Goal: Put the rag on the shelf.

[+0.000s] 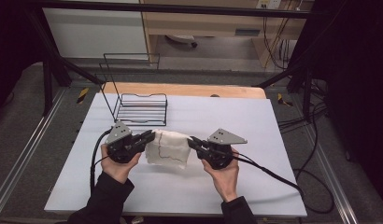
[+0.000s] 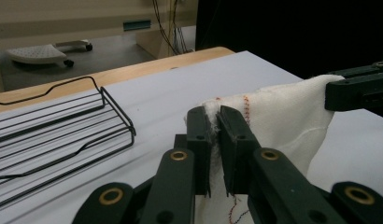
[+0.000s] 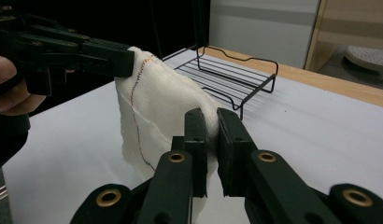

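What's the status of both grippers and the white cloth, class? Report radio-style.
Left gripper shut on white cloth. Right gripper shut on its other corner. Cloth hanging between them. Wire rack behind, apart.

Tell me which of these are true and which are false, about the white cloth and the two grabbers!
1. Both grippers pinch the white cloth. True: the left gripper and the right gripper each hold a top corner.
2. The cloth lies flat on the table. False: it hangs between the grippers.
3. The wire rack holds the cloth. False: it stands bare behind it.
4. The cloth has coloured stitching. True.
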